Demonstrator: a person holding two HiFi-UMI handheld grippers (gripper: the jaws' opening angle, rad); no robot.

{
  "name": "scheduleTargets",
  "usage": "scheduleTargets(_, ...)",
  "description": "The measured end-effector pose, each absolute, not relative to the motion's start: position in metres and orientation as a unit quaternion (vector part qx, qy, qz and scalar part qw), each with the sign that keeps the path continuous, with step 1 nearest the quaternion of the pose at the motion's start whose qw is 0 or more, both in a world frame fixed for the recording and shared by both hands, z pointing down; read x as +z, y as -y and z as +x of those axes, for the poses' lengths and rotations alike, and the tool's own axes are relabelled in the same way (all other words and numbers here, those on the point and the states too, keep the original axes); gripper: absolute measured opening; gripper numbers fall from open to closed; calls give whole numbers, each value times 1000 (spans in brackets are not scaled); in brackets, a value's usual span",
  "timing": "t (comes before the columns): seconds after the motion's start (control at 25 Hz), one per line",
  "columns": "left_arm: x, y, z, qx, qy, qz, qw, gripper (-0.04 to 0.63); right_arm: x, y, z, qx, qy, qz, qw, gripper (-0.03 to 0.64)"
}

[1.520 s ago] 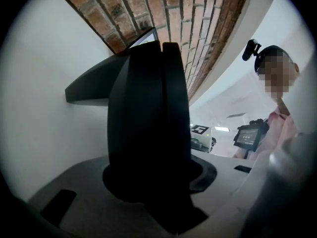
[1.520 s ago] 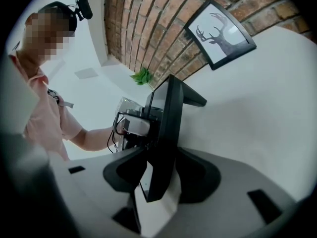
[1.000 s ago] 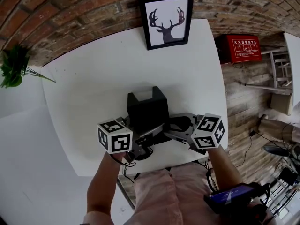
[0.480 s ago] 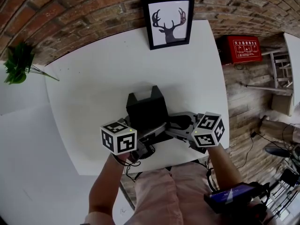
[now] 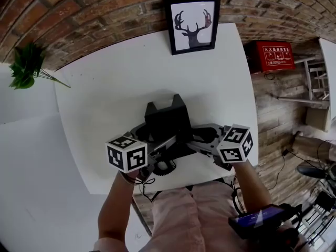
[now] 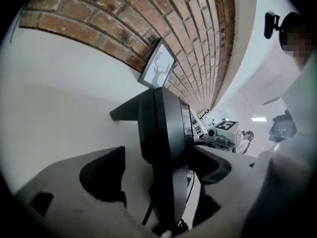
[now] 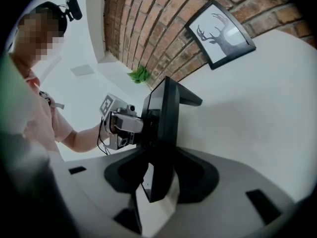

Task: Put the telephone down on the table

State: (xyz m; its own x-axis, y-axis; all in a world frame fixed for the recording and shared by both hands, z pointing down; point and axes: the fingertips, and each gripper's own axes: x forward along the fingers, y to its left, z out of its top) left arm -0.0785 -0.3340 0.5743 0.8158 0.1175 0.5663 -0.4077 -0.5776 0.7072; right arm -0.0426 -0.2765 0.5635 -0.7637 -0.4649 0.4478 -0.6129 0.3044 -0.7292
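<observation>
My left tongs are standing wide apart with the black telephone between them. The left pad is hanging clear of its side, and the right pad is sitting just beside the other side without pressing. My right tongs are clamping the telephone's thin edge from the opposite side, with both pads pressing on it. The telephone is standing upright on edge over the near part of the white worktop, and I cannot tell whether its base is touching the surface. Farther back, a framed deer picture is standing at the worktop's far edge against the brick wall. A green plant is showing off to the left.
</observation>
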Motion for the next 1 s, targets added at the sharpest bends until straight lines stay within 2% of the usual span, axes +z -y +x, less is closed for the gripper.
scheduleTargets(0.4, 555, 329, -109, 253, 151, 846, 444, 434, 561, 281, -42, 473, 804, 356, 63, 189)
scheduleTargets(0.56, 527, 339, -127, 232, 193, 863, 405, 434, 546, 290, -35, 453, 805, 380, 36, 221)
scheduleTargets(0.76, 484, 348, -147, 199, 236, 886, 347, 432, 519, 297, -27, 410, 814, 409, 41, 233)
scheduleTargets(0.84, 460, 355, -149, 174, 254, 898, 316, 407, 500, 305, -21, 382, 817, 430, 38, 232)
scheduleTargets(1.0, 397, 366, -150, 103, 288, 918, 253, 275, 440, 316, -17, 305, 826, 473, 28, 213)
